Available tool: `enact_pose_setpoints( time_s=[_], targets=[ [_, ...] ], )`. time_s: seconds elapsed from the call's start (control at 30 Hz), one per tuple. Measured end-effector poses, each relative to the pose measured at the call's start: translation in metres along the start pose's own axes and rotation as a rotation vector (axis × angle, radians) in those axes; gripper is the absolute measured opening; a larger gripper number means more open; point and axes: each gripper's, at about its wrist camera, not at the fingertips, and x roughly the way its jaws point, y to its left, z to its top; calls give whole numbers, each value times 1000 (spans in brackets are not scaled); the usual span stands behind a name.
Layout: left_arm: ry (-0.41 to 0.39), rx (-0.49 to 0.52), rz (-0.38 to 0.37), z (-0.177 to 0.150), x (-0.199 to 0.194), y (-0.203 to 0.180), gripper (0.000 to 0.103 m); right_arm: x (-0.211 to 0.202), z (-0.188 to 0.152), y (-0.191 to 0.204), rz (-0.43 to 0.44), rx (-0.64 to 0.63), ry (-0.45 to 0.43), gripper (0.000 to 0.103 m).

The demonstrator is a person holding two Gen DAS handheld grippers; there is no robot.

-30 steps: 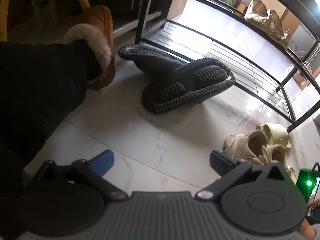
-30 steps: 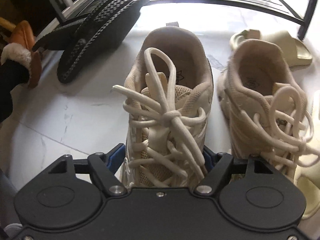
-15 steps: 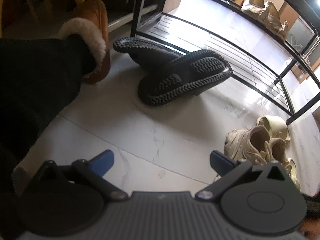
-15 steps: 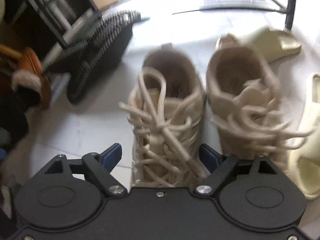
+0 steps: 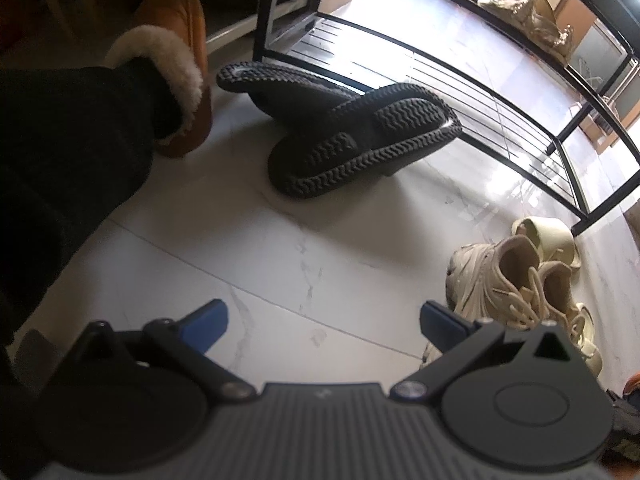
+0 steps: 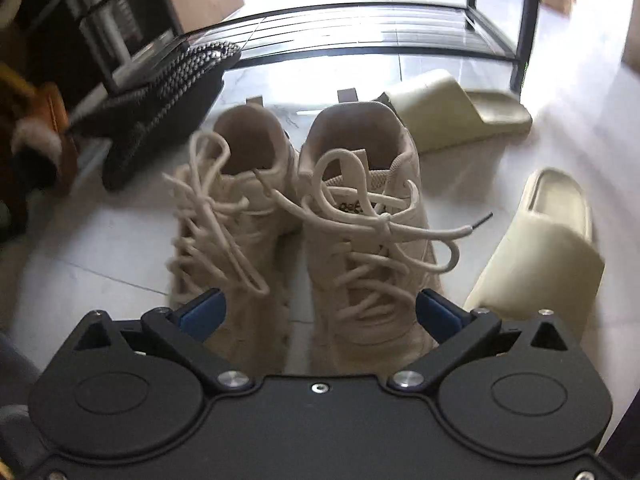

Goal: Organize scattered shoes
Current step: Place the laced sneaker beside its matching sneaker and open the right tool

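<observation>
The right gripper [image 6: 318, 314] has let go of the left beige sneaker [image 6: 228, 216] it clamped a second ago; its jaws are opening, pads clear, above both sneakers. That sneaker now stands beside the right beige sneaker [image 6: 366, 220] on the floor [image 6: 100, 248], near the cream slides [image 6: 548, 236]. The left gripper [image 5: 324, 320] stays apart, empty, facing the black slippers [image 5: 352, 136].

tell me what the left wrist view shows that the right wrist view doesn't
Only the left wrist view: the left claw, open over bare floor, and gold shoes on the rack's upper shelf.

Only the right wrist view: the right claw, its jaws opening above the sneakers' toes without pressing them, and a second cream slide at right.

Both: the beige sneakers side by side, black slippers, the black rack, one cream slide.
</observation>
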Motion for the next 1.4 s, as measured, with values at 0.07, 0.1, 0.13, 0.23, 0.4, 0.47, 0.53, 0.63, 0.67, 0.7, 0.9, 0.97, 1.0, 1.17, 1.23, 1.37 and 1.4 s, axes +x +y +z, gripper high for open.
enact_pose_setpoints(
  time_s=[0.07,0.1,0.13,0.23,0.4,0.47,0.53,0.63,0.67,0.7,0.9,0.97,1.0,1.17,1.23,1.37,1.4],
  targets=[
    [2,-4,7,0,1,1,102,4,0,-2,-6,-2,14,103],
    [8,-7,10,0,2,1,102,7,-1,2,-26,-15,11,103],
    [13,-8,12,0,3,1,102,8,-2,7,-48,-32,5,103],
    [19,-6,13,0,4,1,102,2,1,7,-31,-15,14,103],
    [31,5,11,-1,6,-2,102,-9,6,-4,82,104,31,103],
    [30,7,11,-2,5,-2,102,-11,8,-7,96,130,33,103],
    [25,5,12,-1,4,-1,102,-14,10,-10,114,156,41,103],
    [30,-7,11,-1,5,1,102,-20,12,-11,135,167,32,103],
    [33,-9,9,-1,5,1,102,-22,12,-7,138,151,26,103],
    [37,-10,7,-1,6,0,102,-23,13,-2,130,129,24,103],
    [40,-16,5,-1,7,1,102,-19,9,16,58,63,25,103],
    [46,-22,5,-1,8,1,102,-18,8,20,51,78,25,103],
    [53,-26,1,-1,9,2,102,-17,7,23,35,86,16,103],
    [56,-26,-5,-2,9,2,102,-13,2,40,-61,90,-26,103],
    [54,-33,-4,-2,8,4,102,-11,0,44,-83,76,-37,103],
    [58,-51,-3,-2,9,9,102,-15,2,38,-60,79,-33,100],
    [59,-55,-3,-1,10,9,102,-16,2,35,-50,82,-32,99]
  ],
)
